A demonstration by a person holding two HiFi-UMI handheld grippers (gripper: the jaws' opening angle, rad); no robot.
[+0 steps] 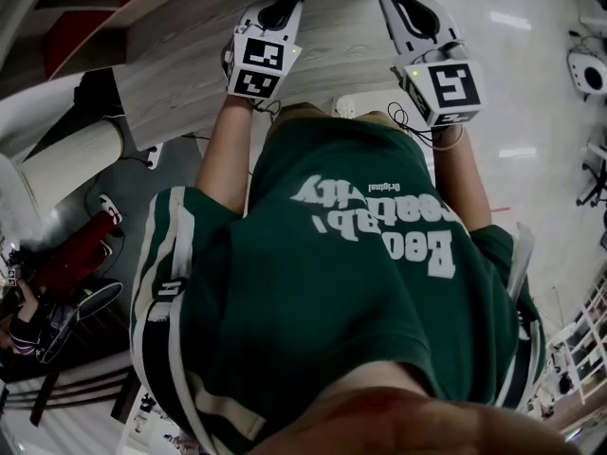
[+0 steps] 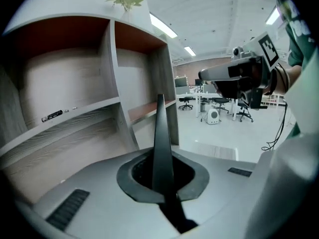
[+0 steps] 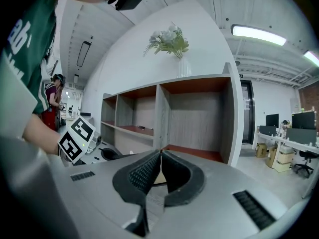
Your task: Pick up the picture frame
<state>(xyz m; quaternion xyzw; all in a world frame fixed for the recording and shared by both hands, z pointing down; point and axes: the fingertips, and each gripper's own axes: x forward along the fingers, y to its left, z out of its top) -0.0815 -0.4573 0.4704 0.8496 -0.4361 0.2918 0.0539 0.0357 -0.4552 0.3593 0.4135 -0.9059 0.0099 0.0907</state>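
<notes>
Grippers number two; the left gripper has its fingers pinched on one picture frame, a thin black slab seen edge-on, held in the air in front of one shelf unit; the right gripper has its fingers pressed together at the tips with nothing between them; one vase on the shelf top holds one bunch of white flowers; one small dark object lies in a compartment.
</notes>
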